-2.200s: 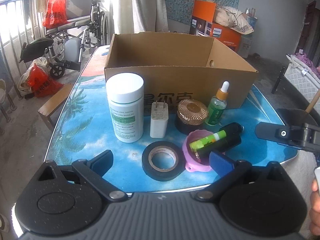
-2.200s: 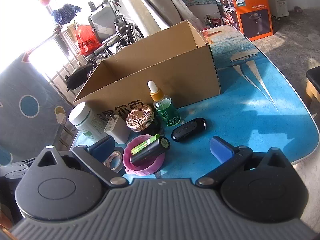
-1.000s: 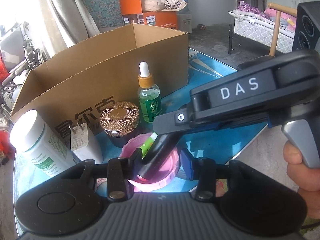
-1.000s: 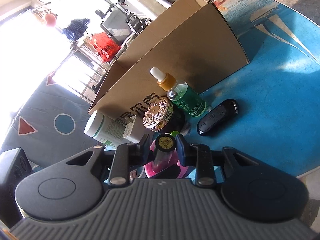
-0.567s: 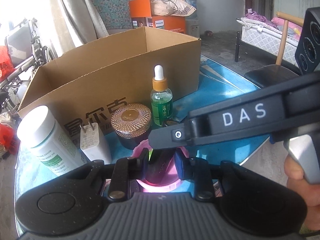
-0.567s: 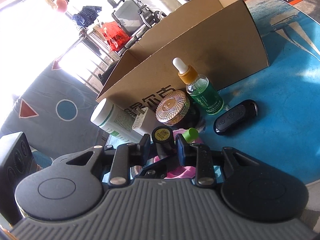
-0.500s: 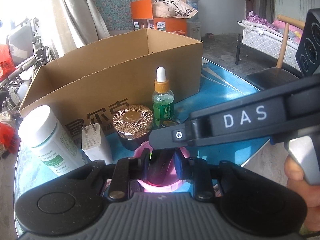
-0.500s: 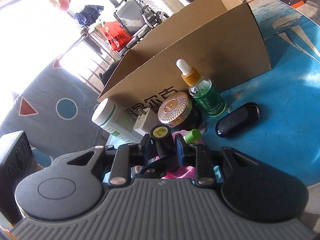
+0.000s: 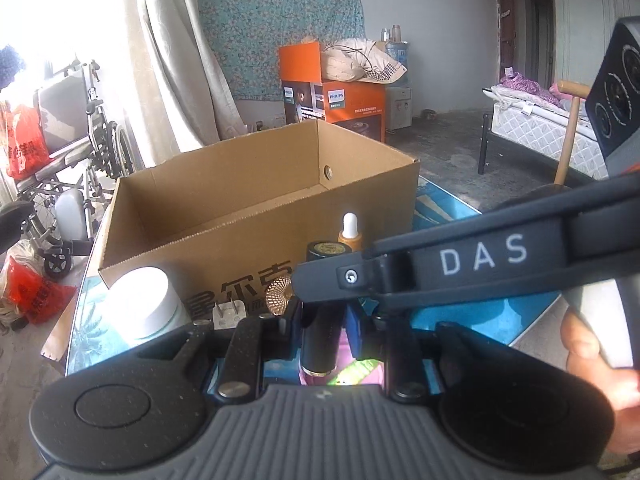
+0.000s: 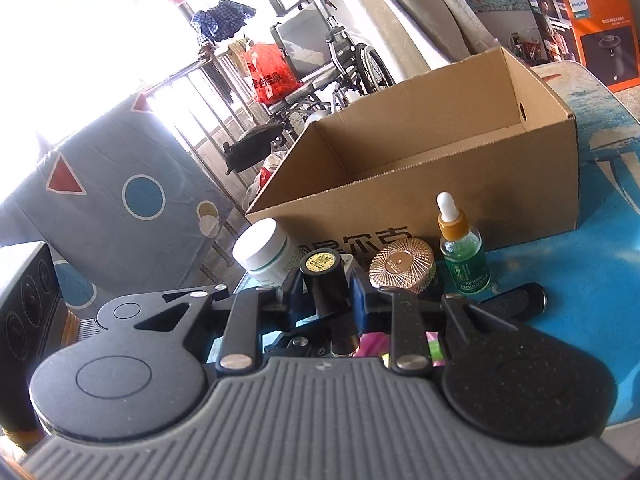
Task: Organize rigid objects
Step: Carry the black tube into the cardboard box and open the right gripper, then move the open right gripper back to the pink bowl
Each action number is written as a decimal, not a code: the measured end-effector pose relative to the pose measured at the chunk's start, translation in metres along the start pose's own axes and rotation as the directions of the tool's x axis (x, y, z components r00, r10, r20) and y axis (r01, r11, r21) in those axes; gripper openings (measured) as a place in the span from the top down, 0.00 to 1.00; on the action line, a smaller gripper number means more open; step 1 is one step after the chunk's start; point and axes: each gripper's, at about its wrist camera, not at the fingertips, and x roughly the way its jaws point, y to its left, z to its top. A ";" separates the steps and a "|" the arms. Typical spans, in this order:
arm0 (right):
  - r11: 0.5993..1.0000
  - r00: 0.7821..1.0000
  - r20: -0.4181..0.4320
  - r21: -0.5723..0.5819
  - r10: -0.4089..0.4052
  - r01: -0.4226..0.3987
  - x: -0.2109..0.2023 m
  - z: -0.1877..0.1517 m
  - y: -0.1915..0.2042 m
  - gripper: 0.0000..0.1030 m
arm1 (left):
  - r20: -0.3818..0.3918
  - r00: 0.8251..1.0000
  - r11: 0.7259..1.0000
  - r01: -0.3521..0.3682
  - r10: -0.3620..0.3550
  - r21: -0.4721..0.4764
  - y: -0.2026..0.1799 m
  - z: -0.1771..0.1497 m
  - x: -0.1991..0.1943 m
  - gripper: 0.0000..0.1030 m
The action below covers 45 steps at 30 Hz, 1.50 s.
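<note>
Tube [image 10: 329,292], black with a gold-stickered end, is now clamped by both your grippers at once. A second ago your left gripper [image 9: 325,322] had its fingers well apart around it; they are closing now, pads against the tube's sides. Your right gripper [image 10: 327,295] has kept its fingers pinched on the tube the whole second. In both views the tube has risen clear of the pink bowl [image 9: 356,372], which now shows below the fingers, with the green stick left in it.

That lift means the tube is free to go into the box [image 10: 460,184], which stands open just beyond and looks bare in the part you can see. Two grips on one slim tube seem more than needed; one hand could probably let go before the carry. The bottle [image 10: 464,252], gold-lidded jar [image 10: 402,266], white jar [image 10: 262,254], plug [image 9: 228,314] and remote [image 10: 516,300] wait on the table [image 10: 600,272].
</note>
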 end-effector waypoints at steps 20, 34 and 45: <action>0.977 0.909 -0.382 0.188 0.167 -0.100 0.164 0.194 -0.013 0.79 | -0.167 0.974 0.973 -0.180 0.156 -0.144 0.109 0.106 0.075 0.76; 0.992 0.779 -0.626 0.112 0.028 0.054 0.285 0.167 -0.034 0.76 | -0.231 0.962 0.957 -0.195 0.144 -0.215 0.135 0.090 0.088 0.67; 0.988 0.891 -0.447 0.152 0.073 -0.005 0.222 0.205 -0.038 0.60 | -0.116 0.987 0.966 -0.136 0.113 -0.218 0.118 0.093 0.044 0.60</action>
